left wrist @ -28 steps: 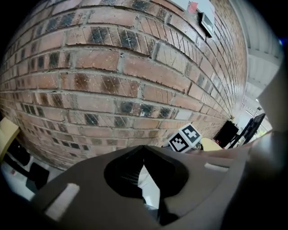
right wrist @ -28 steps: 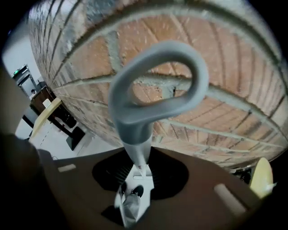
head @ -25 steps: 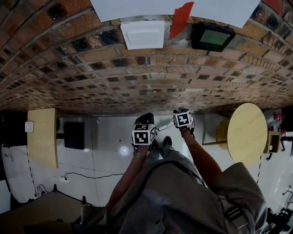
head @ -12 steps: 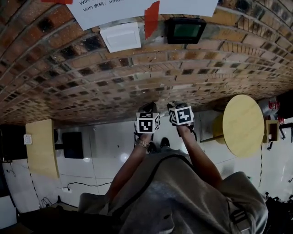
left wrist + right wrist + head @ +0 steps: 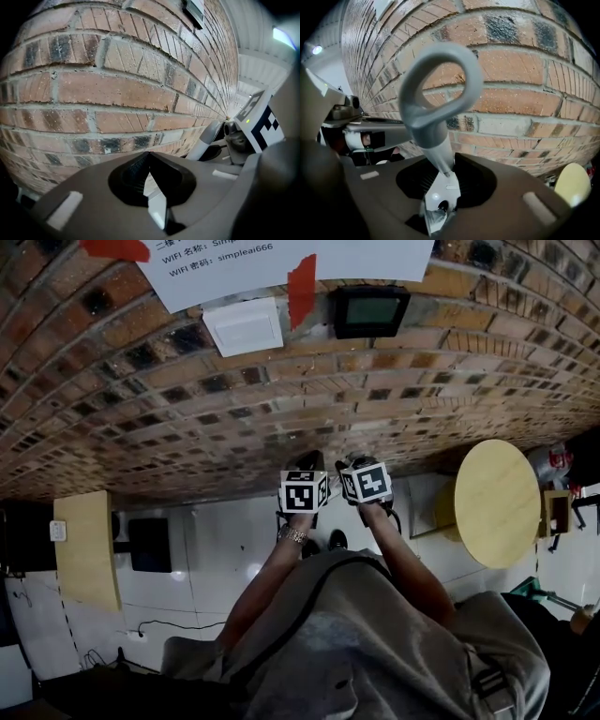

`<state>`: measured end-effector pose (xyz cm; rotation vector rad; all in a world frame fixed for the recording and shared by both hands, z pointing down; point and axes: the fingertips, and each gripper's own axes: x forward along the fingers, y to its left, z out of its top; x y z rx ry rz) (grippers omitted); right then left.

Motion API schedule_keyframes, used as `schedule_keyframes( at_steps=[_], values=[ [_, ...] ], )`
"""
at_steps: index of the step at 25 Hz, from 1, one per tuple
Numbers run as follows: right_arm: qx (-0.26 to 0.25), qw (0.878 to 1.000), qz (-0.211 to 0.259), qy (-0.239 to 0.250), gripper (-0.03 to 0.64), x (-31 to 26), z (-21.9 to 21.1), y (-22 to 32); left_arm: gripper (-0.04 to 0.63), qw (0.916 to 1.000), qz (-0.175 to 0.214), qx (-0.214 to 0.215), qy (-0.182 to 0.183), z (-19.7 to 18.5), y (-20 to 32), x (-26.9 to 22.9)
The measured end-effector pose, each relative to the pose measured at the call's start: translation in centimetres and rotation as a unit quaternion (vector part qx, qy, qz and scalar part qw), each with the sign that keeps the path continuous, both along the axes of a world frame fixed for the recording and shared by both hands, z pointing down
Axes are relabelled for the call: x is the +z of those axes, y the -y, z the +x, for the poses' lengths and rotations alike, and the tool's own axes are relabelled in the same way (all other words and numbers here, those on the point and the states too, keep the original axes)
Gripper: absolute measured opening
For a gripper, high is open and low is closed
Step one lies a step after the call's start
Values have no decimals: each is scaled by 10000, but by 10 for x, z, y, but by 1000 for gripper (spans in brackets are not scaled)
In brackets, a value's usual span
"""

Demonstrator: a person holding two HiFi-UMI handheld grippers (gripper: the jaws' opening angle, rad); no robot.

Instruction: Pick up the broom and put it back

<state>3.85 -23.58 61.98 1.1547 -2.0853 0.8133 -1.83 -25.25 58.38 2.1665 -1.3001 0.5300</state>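
The broom's grey handle (image 5: 437, 140) ends in a loop (image 5: 440, 86) that stands up in front of the brick wall in the right gripper view. My right gripper (image 5: 440, 171) is shut on the handle just below the loop. In the left gripper view the same handle (image 5: 206, 140) shows at the right, beside the right gripper's marker cube (image 5: 262, 126). My left gripper (image 5: 149, 157) is shut, its pads meeting at the tip with nothing between them. In the head view the left gripper (image 5: 303, 491) and the right gripper (image 5: 367, 482) are held side by side close to the wall. The broom's head is hidden.
The brick wall (image 5: 187, 418) fills the space ahead, with a white box (image 5: 244, 326), a black device (image 5: 372, 310) and a paper notice (image 5: 234, 259) on it. A round yellow table (image 5: 497, 502) stands at the right, a wooden top (image 5: 84, 545) and a black box (image 5: 150, 542) at the left. A cable (image 5: 178, 620) lies on the floor.
Both grippers have risen toward the wall and come closer together, the right one carrying the broom handle. The head view has tilted further up the wall.
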Motion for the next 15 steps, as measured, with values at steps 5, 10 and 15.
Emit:
schedule_keyframes(
  at_steps=[5,10,15],
  values=[
    [-62,9991,-353,-208,103,39,11,-8,-31,10000,-25,-25,-6,-2,-2,3],
    [-271,9958,-779,-406,104,115,9,-17,-31,9996,-166,-235,7,-17,-18,14],
    [-376,9859,-1558,-479,104,176,2,-16,-31,9980,-362,-507,138,-38,-38,30]
  ],
)
